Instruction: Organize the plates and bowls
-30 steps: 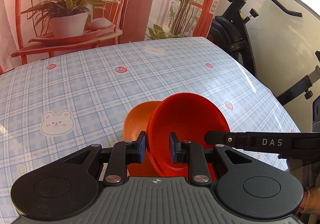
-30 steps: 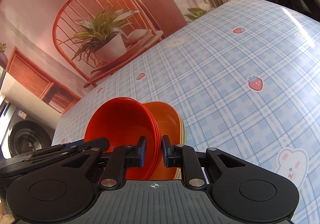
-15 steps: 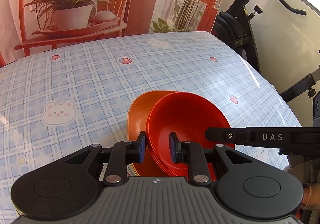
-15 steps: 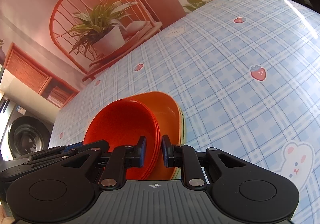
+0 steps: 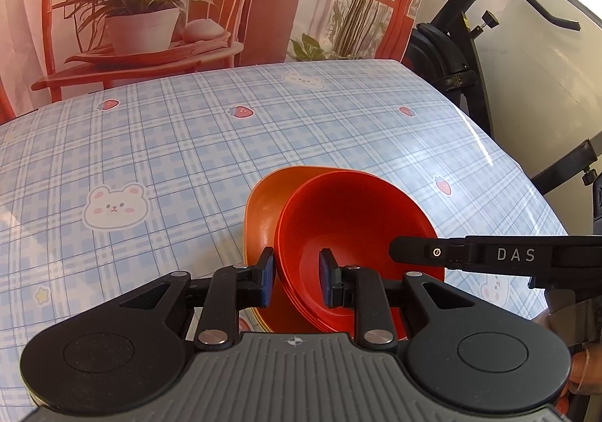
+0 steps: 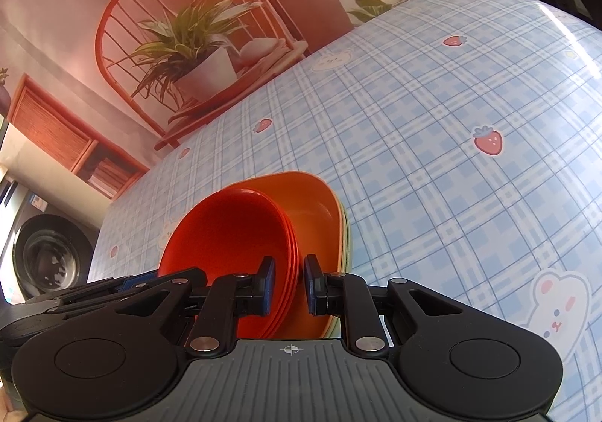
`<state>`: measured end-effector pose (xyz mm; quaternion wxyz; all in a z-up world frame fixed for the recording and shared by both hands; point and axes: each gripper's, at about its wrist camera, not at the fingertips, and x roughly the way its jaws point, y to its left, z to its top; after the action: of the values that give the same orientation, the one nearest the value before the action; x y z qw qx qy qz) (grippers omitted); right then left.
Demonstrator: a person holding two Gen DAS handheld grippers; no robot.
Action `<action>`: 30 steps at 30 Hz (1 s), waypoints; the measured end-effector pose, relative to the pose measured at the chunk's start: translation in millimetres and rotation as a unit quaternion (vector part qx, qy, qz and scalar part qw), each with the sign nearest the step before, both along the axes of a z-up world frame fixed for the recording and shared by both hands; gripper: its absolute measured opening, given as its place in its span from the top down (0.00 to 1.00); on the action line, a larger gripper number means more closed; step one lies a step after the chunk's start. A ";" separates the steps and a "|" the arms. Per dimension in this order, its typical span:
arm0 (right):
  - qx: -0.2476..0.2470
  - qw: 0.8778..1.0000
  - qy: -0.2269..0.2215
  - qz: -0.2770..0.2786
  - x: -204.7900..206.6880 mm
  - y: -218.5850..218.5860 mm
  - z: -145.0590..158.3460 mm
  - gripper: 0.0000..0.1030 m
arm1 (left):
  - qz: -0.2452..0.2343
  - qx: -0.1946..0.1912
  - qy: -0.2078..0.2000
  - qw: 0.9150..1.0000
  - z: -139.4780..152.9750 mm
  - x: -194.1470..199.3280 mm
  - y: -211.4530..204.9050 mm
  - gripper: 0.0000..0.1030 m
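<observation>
Gripping from both sides, I hold a stack of red bowls [image 5: 350,222] — my left gripper [image 5: 296,277] has its jaws narrowed across the stack's near-left rim, one pad outside the wall and one inside the hollow. My right gripper [image 6: 287,284] pinches the opposite rim, its jaws close together with the layered red edges between them. In the left wrist view the right gripper's finger reaches in from the right, across the bowls' rim.

The red bowls sit tilted inside a stack of orange plates [image 5: 263,203], whose rounded-square rim shows behind and beside them; in the right wrist view paler rims, greenish and yellowish, peek out beneath the orange one. Whether the red stack rests fully on the plates I cannot tell.

The whole pile lies on the table [image 5: 150,143] near its front edge, toward the right side — a blue plaid cloth with strawberries and bears covers it. An exercise bike [image 5: 462,45] stands past the table's right edge.
</observation>
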<state>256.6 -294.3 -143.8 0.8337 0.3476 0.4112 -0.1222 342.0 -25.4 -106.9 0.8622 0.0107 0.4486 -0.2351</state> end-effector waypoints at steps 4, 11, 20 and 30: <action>-0.009 1.000 0.000 -0.003 -1.9 -1.0 1.6 0.84 | 0.000 0.001 -0.004 1.000 2.2 -2.3 0.1 0.68; -0.037 0.999 -0.007 -0.006 -7.9 -0.4 12.6 0.80 | -0.011 0.002 -0.033 0.999 17.2 -14.1 -3.3 0.42; -0.084 0.996 -0.034 0.013 -18.7 6.9 38.3 0.62 | 0.015 -0.011 -0.096 0.995 48.3 -38.0 4.5 0.18; -0.143 0.985 -0.081 0.046 -39.5 12.6 81.8 0.15 | 0.059 -0.040 -0.148 0.986 80.0 -78.6 22.1 0.00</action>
<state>217.1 -281.7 -62.0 0.9104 0.2138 0.3359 -0.1123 263.4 -3.3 -26.9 0.9312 -0.0154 0.3058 -0.1979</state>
